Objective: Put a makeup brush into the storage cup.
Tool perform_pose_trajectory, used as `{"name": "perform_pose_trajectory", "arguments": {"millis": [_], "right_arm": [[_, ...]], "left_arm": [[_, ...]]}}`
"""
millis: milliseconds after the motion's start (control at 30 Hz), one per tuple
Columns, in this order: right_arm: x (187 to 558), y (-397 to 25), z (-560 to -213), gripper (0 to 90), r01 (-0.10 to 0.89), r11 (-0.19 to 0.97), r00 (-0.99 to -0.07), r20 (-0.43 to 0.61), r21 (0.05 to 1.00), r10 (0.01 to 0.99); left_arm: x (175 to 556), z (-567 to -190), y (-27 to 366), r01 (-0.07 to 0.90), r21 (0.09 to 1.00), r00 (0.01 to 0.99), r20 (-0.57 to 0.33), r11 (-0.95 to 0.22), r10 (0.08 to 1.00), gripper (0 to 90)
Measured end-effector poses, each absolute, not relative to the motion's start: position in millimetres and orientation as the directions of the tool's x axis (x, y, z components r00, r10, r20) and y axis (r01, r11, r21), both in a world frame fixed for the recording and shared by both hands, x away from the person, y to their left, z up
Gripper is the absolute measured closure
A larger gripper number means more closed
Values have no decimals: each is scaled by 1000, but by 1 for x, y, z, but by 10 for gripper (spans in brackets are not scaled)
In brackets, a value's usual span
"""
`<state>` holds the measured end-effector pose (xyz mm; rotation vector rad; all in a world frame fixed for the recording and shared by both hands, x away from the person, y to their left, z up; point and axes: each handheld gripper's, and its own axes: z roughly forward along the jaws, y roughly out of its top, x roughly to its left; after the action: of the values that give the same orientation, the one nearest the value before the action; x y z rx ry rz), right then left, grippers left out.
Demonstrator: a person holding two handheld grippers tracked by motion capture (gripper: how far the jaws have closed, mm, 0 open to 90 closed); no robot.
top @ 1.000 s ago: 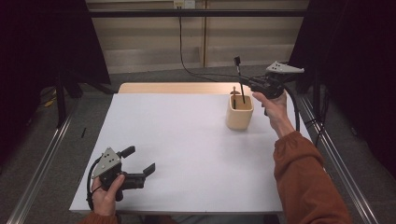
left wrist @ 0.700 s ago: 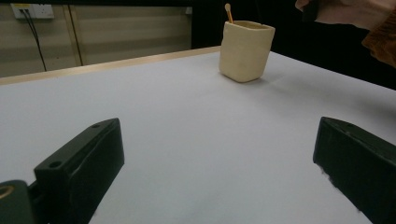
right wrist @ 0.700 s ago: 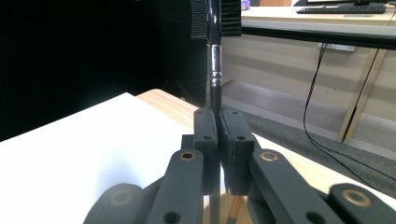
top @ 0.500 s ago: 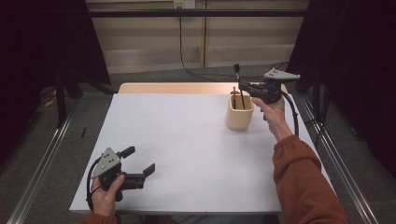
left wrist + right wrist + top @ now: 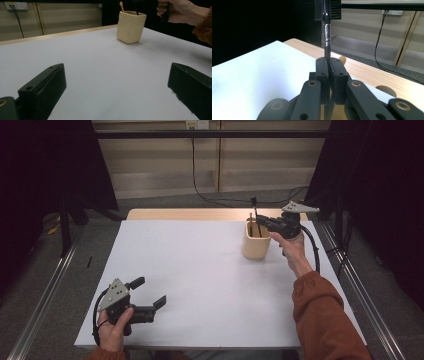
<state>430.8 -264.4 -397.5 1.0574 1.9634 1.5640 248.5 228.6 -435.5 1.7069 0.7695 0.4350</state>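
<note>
The right tool (image 5: 329, 65) is matt black plastic with brass-coloured pins, and the black brush (image 5: 327, 30) pinched upright between its jaws has a glossy handle with a shiny metal-looking collar and dark bristles above. Below that tool, the cream cup (image 5: 256, 240) looks smooth and matt, like glazeless ceramic or plastic. The tabletop (image 5: 200, 270) is smooth matt white with a pale wood far edge.

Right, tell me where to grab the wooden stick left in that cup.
Grip the wooden stick by its rounded top, the one part clear of the cup rim, coming straight down from above. It stands near upright beside the black brush, which the right gripper clamps.
</note>
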Motion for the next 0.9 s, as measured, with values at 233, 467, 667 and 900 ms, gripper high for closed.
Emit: {"name": "perform_pose_trajectory", "arguments": {"millis": [233, 467, 667, 900], "right_arm": [[430, -267, -406, 855, 323, 77, -617, 148, 943, 773], [430, -266, -406, 854, 321, 79, -622, 147, 944, 769], [433, -271, -411, 852, 333, 56, -610, 169, 941, 774], [432, -273, -413, 804, 340, 44, -597, 180, 939, 782]], "left_arm": [[250, -435, 227, 266, 955, 718, -105, -132, 688, 18], [252, -435, 225, 268, 954, 721, -107, -134, 685, 18], [253, -436, 226, 275, 953, 714, -114, -128, 690, 18], [254, -436, 225, 274, 952, 717, -109, -135, 688, 18]]}}
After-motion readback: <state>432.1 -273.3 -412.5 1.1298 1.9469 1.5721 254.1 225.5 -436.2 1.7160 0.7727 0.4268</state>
